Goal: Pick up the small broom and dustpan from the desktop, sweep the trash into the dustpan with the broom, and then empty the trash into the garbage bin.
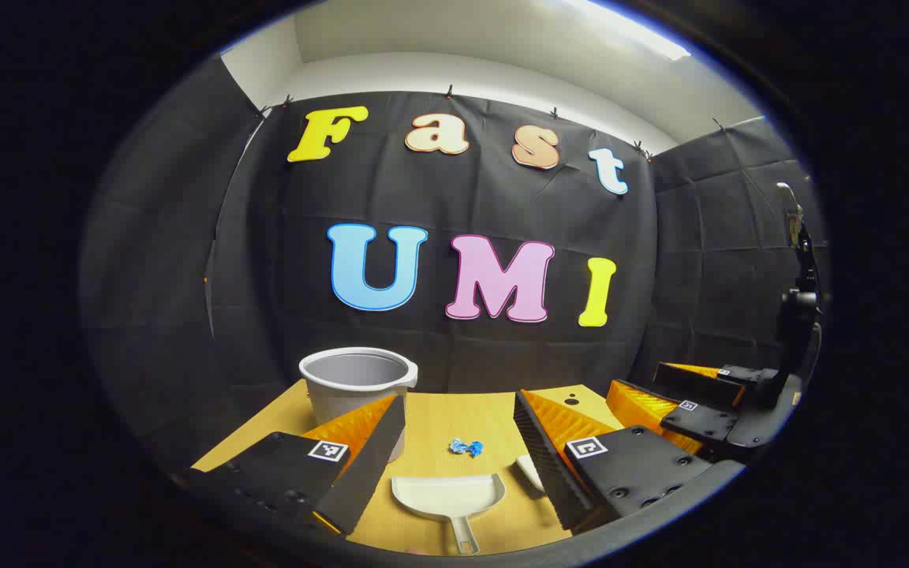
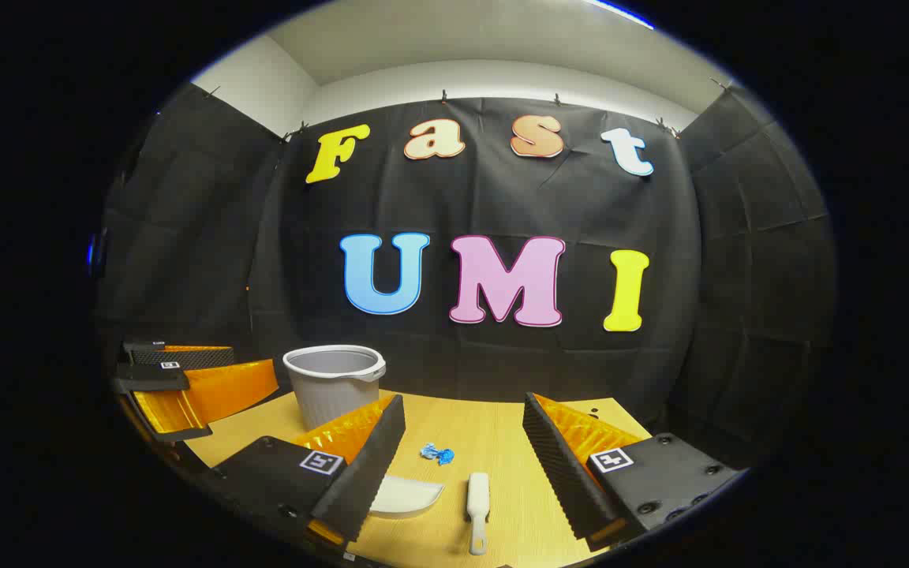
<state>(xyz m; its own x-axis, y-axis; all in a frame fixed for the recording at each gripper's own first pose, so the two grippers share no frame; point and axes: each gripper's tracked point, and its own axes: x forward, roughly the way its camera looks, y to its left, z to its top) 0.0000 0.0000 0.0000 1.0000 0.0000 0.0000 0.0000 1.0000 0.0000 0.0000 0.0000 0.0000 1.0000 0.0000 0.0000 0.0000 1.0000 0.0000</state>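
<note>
Both grippers hang above the near edge of the wooden table (image 2: 502, 430), pointing toward the back wall, and neither touches anything. In the left gripper view the left gripper (image 1: 458, 442) has its two fingers spread wide apart with nothing between them; the white dustpan (image 1: 448, 495) lies on the table below the gap, its handle pointing toward the camera. In the right gripper view the right gripper (image 2: 462, 450) is also wide open and holds nothing; the small white broom (image 2: 477, 505) lies on the table below the gap, just to the right of the dustpan (image 2: 405, 497). The blue crumpled trash (image 2: 437, 454) lies on the table just behind the dustpan, between it and the wall. The grey garbage bin (image 2: 334, 383) stands upright behind and to the left of the dustpan, near the wall. The left finger of each gripper covers part of the bin's lower side. In the right gripper view that finger also hides the left part of the dustpan, and its handle cannot be seen. In the left gripper view the broom (image 1: 529, 471) is mostly hidden behind the right finger. The other gripper shows at the edge of each view, cut off by the rim; its opening is hard to judge from there.
</note>
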